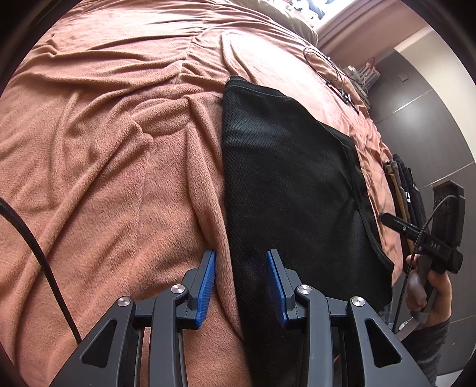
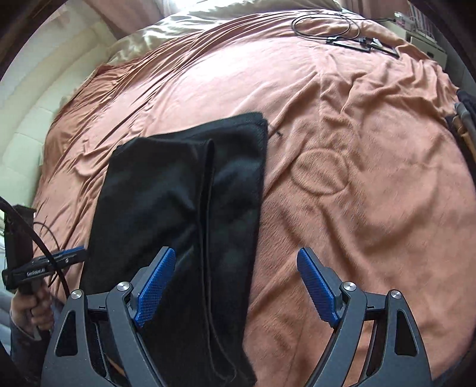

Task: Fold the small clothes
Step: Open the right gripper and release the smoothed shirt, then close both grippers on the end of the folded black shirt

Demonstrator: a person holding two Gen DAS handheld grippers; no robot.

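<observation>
On top of the rust-pink bedspread [image 1: 104, 148] lies one black mesh garment [image 1: 291, 184], folded lengthwise into a long strip, near the bed's front edge. One hemmed edge runs down its length in the right wrist view, so I read it as already doubled over once; the short-way fold looks not yet done. Left gripper [image 1: 241, 285]: jaws at a narrow gap, straddling the near long edge of the strip where it meets a ridge of bedspread. Cloth sits between the pads, but I see no pinch, the pads look clear of it; likely poised to take that edge or pin it for the next fold. Right gripper [image 2: 235, 285]: jaws wide, nothing gripped. Its left pad hangs over the strip, its right pad over bare bedspread, so it sits off the garment's right edge; my guess is it's lining up on the near end. Frame is motion-blurred. Count: garment 1, grippers 2, blue pads 2 per gripper, hands visible 2, one on each handle. Far corner holds one coiled black cable [image 2: 324, 23] with a small device, well apart from the garment. Pale pillow [image 2: 178, 26] at the head end, count unclear.
</observation>
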